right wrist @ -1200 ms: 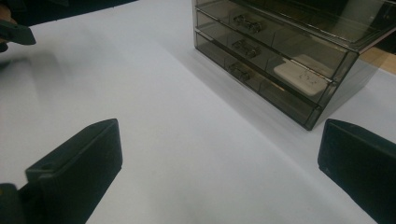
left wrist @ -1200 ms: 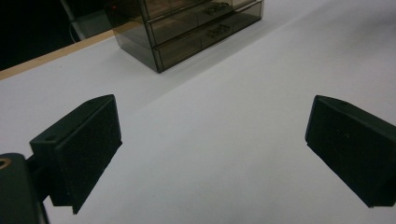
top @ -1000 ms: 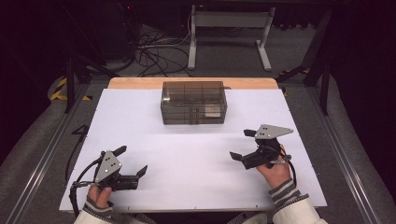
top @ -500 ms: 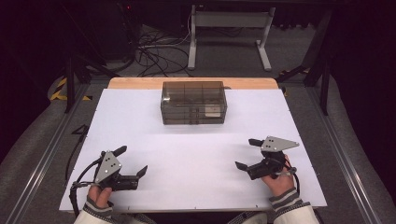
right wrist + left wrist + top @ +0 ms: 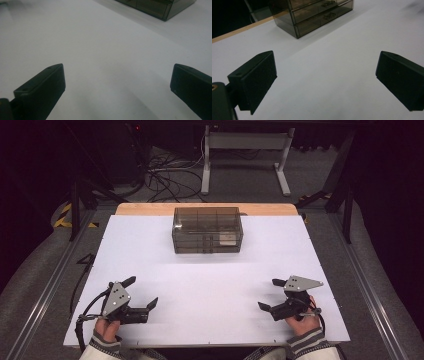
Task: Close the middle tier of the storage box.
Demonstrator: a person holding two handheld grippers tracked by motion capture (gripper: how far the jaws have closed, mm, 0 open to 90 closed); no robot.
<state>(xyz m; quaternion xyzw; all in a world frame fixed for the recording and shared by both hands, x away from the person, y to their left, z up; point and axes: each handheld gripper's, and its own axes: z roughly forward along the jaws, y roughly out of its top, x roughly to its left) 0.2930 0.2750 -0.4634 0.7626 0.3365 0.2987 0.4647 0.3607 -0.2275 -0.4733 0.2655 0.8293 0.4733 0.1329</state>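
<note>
The white worktop point(image 5: 210, 285) carries a smoky drawer box point(image 5: 207, 230) at its far middle, well apart from both my claws, which sit near the front edge. To reach it well, I judge I should bring a claw forward low and square to a drawer front, aiming at its handle rather than the box's wall. My left claw point(image 5: 142, 292) and right claw point(image 5: 272, 295) both gape wide, holding and touching nothing.
</note>
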